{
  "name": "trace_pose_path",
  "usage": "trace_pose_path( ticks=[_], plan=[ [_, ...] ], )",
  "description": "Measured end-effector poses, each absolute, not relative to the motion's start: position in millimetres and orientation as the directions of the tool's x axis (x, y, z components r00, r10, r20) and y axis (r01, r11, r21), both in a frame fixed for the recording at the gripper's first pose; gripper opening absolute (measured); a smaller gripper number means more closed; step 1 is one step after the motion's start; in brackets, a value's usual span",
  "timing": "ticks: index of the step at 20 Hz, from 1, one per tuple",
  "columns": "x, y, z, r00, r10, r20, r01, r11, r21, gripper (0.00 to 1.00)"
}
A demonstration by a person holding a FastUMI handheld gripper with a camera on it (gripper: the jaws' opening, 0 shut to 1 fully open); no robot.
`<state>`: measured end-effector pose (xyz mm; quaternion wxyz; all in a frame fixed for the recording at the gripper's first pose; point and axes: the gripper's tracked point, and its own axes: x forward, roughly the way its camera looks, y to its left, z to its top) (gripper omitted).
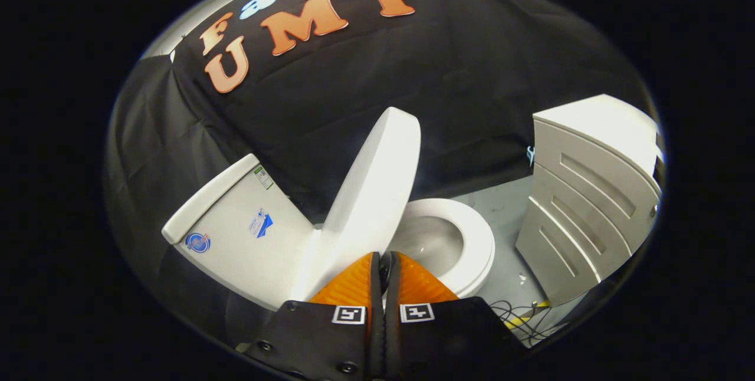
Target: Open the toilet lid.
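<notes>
On the left, the cistern [236, 233] stands against the black cloth wall [472, 74]. Just beside it, the toilet lid [371, 192] is raised well off the seat, tilted toward the cistern but not yet resting on it. My gripper [383, 266] sits directly below the lid's lower end, fingers drawn together to a narrow slit with nothing visibly clamped between them; their tips lie at the lid's hinge end, and I cannot tell whether they touch it. Beyond the fingers to the right, the seat [472, 251] and open bowl [427, 242] are exposed. Farther right stand a pale cabinet [590, 192] and loose cables [519, 316] on the floor [501, 204]. I judge the lift nearly finished: the next move calls for a gentle push to lean the lid against the cistern, then drawing my fingers clear.
</notes>
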<state>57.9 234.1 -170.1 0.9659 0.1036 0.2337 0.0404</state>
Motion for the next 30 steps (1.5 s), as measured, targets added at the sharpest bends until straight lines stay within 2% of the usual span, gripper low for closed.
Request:
trace_pose_path(
  ticks=[6,17,30],
  plan=[
    [58.1,271.1,-140.7,0.909,0.081,-0.408,-0.058,0.996,0.069,0.08],
    [58.3,337.9,-105.0,0.938,0.046,-0.343,-0.079,0.993,-0.082,0.08],
    [54.2,420.8,-87.1,0.960,0.057,-0.273,-0.108,0.979,-0.175,0.08]
  ],
)
